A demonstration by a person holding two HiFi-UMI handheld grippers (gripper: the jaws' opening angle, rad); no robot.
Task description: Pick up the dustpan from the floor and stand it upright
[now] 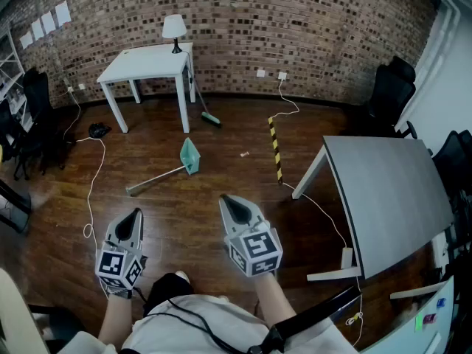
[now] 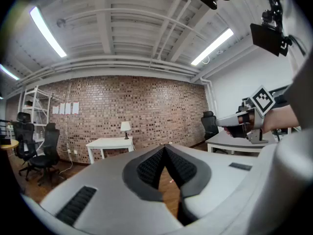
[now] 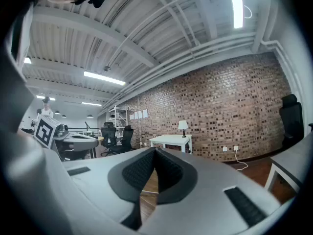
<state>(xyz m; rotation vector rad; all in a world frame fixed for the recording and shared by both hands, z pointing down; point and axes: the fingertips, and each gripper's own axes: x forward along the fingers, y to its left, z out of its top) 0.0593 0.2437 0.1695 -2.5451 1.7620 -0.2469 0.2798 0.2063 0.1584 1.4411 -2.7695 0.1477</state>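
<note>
- Head view: left gripper (image 1: pixel 135 214), low at the left, jaws pressed together, empty.
- Green dustpan (image 1: pixel 189 157) lies flat on the wooden floor (image 1: pixel 236 177) ahead, well apart from both grippers.
- Right gripper (image 1: pixel 229 200): jaws also together, nothing between.

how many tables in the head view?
2. White table at the back against the brick wall, lamp on it; grey table at right. The pale surface in the bottom right corner may be another: too cropped to tell.
</note>
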